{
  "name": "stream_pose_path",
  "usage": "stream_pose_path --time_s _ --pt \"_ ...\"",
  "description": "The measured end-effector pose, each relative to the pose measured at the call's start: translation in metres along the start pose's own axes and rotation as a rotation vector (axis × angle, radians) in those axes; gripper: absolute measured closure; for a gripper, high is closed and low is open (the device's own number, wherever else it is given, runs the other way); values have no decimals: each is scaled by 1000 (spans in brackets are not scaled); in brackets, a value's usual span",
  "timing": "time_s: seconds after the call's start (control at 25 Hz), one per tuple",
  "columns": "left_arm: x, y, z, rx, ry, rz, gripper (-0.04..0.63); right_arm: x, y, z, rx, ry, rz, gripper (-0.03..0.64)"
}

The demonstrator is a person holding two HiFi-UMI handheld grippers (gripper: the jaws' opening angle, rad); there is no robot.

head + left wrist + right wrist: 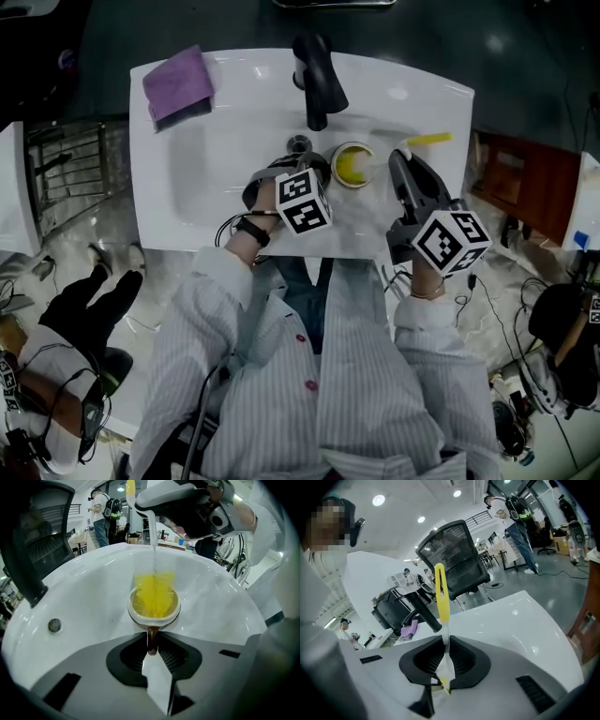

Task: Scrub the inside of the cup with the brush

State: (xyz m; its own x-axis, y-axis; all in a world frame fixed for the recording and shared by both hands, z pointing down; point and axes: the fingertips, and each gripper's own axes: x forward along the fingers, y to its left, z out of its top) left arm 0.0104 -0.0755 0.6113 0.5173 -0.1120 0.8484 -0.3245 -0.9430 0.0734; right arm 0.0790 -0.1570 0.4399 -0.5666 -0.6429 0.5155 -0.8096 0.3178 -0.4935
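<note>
1. The left gripper is clenched on the cup's brown handle. Its two jaws press on the handle's sides and stand only as far apart as that thin loop is wide.
2. The cup has a pale rim and hangs out beyond the left jaws over the basin of the white sink. Its mouth is turned toward that gripper's camera. In the head view it lies just right of the drain and in front of the black faucet. Whether its base touches the basin floor cannot be told.
3. The right gripper grasps the brush by its thin white stem. The jaws are nearly together with the stem pinched between the ribbed pads. The yellow grip end stands out past the jaws, pointing up and away from them.
4. The yellow bristles are inside the cup and fill much of its mouth. In the left gripper view the white stem rises straight from them to the right gripper, which sits above and beyond the cup.
5. In the head view the two grippers flank the cup, the left one touching it by the handle and the right one just beside it.
6. A purple cloth lies on the sink's far left corner, well apart from both grippers.
</note>
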Motion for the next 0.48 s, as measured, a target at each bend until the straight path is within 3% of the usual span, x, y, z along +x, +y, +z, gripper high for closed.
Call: stream_pose_path --time_s 0.28,0.48 --pt "-15 3 -2 -73 13 66 507 -18 -6 14 -9 -22 17 561" --pt "-43 4 10 -155 -42 111 506 -35 0 30 -15 -62 52 561"
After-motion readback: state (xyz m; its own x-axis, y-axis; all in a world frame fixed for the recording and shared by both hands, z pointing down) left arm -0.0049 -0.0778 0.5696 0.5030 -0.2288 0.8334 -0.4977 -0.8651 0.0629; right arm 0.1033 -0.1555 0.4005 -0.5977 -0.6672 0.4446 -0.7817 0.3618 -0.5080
